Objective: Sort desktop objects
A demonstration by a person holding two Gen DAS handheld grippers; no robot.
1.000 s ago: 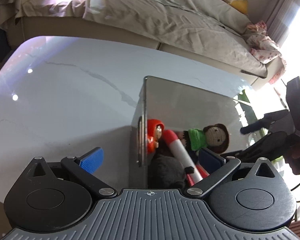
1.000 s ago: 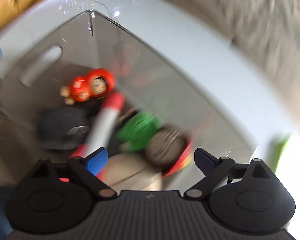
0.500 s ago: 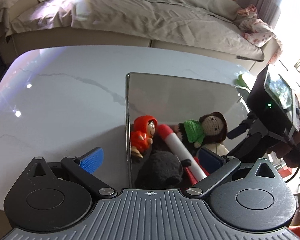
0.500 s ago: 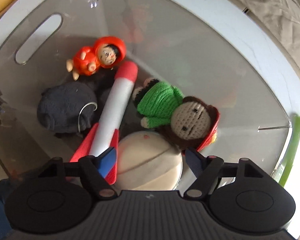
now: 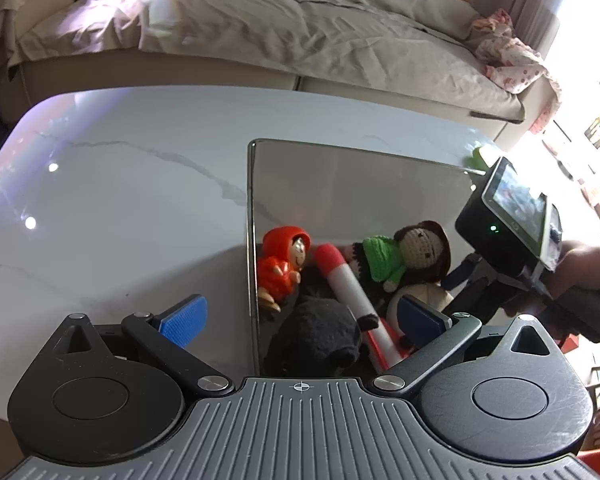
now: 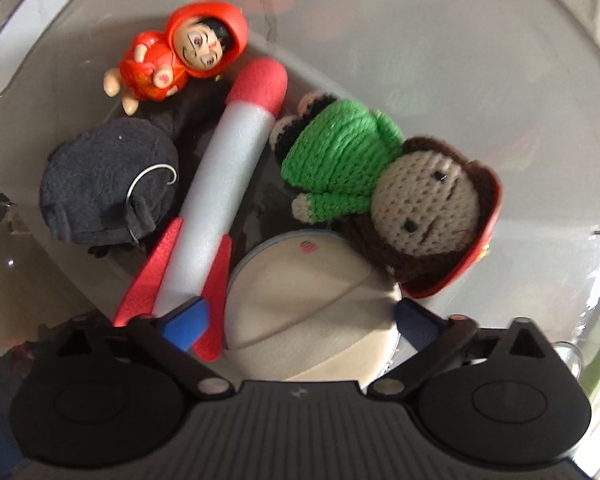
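White marble worktop (image 5: 132, 184) carries our clear bin (image 5: 360, 184) holding the toys. Our right gripper (image 6: 300, 318), jaws just widening, straddles the cream disc (image 6: 300, 300); left gripper (image 5: 300, 318) gapes over the bin wall.

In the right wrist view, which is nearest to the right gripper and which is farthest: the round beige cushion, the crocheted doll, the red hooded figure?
From the right gripper:
1. Round beige cushion, directly between the open fingers.
2. Crocheted doll, beyond the cushion, toward the right.
3. Red hooded figure, at the bin's far end, upper left.
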